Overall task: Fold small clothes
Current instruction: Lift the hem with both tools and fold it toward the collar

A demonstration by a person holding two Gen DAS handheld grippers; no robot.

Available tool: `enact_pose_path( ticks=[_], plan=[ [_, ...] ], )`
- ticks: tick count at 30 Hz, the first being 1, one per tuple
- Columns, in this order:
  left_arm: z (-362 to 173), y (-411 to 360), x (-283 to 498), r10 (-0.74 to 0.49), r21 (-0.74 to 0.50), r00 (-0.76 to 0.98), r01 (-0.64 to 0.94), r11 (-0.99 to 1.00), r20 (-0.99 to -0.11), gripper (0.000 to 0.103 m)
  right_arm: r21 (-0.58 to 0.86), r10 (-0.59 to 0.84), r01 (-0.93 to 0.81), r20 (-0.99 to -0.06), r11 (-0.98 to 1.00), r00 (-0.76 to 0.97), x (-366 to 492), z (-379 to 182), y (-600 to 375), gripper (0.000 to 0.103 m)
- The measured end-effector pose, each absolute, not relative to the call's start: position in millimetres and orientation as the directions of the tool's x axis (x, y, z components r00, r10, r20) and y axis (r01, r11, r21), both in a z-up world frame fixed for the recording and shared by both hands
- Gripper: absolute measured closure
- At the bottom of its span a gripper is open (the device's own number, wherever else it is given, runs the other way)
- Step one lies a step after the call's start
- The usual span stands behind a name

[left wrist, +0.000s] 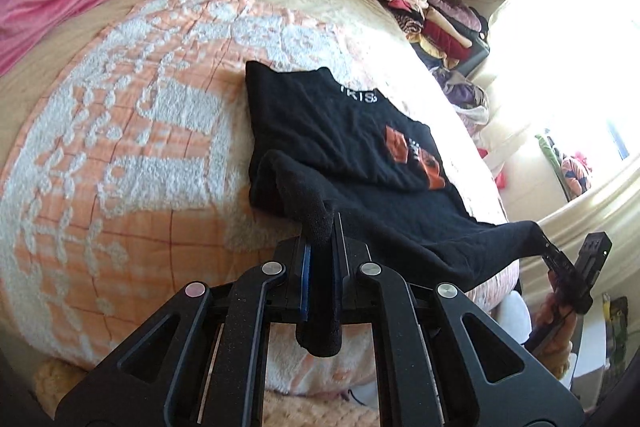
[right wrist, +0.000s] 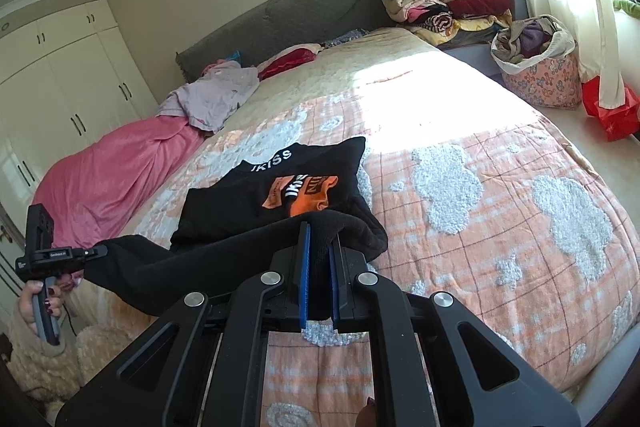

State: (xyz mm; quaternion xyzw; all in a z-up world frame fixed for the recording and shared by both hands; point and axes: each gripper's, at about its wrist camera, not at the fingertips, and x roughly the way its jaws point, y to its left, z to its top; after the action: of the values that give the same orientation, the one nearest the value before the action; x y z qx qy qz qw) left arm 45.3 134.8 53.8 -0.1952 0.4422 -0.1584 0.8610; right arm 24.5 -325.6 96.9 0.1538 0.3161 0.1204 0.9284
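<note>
black top (right wrist: 280, 195) lies on the bed (right wrist: 480, 187), near hem lifted; left gripper (left wrist: 320, 251) and right gripper (right wrist: 318, 259) each pinch a hem corner (cloth taut between), likely to carry it over the chest print.

Left gripper (left wrist: 320, 239) and right gripper (right wrist: 320, 247): matte black linkage arms, round silver pivot screws, blue finger pads (right wrist: 305, 275). Hand (right wrist: 38, 303): dark red nail polish, fuzzy cream sleeve (right wrist: 28, 351).
</note>
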Motion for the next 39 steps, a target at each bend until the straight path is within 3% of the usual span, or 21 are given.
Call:
enact_pose_path(
  ticks=[21,39],
  plan=[
    [54.3,145.6,80.8,-0.399,-0.505,0.642,0.021,0.863,-0.655,0.101,0.324,0.32,-0.169,-0.499,0.931,0.806,76.1,128.8,-311.8,0.096],
    [52.8,143.8,134.9,-0.316,-0.472,0.683,-0.048,0.88,-0.658,0.101,0.311,0.298,-0.145,-0.531,0.939,0.793,166.2,127.3,-304.6,0.096]
  ],
)
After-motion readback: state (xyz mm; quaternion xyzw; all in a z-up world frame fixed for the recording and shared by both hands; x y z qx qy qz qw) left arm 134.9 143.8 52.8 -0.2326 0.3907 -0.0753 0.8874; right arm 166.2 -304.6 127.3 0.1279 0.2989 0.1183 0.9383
